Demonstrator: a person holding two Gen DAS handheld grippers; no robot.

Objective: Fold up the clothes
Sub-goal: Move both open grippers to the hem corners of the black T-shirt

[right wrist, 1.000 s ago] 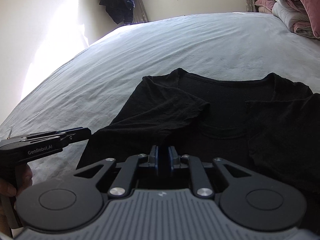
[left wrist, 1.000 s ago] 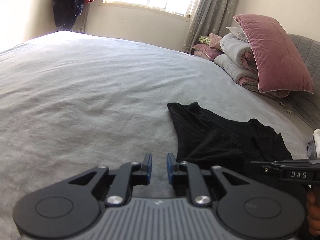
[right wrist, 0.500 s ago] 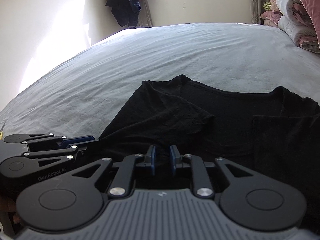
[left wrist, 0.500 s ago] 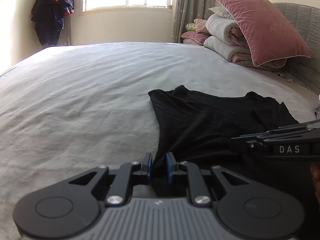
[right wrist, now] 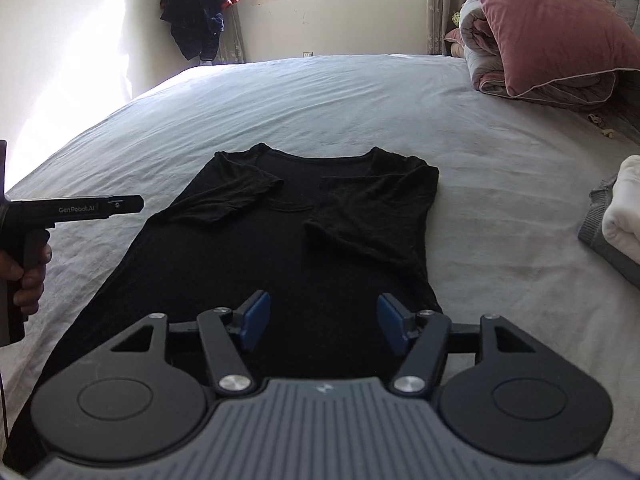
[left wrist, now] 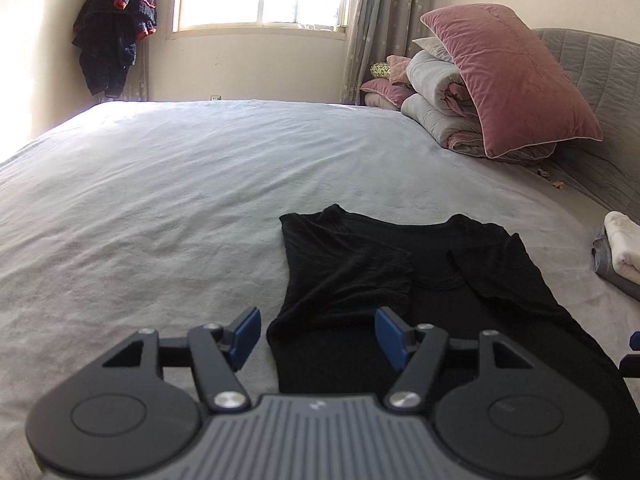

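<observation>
The left tool (left wrist: 316, 334), jaws just opened and empty, hovers above the black shirt (left wrist: 400, 300).

Wide bed under a pale grey wrinkled sheet (right wrist: 320, 92). Near the foot edge, a black short-sleeved T-shirt (right wrist: 248, 256), flat, both sleeves folded inward. At the head end, rolled grey-and-pink quilts (left wrist: 436, 112) topped by a dusty-pink velvet pillow (left wrist: 508, 76). By the right edge, folded white and grey clothes (right wrist: 616, 220).
</observation>
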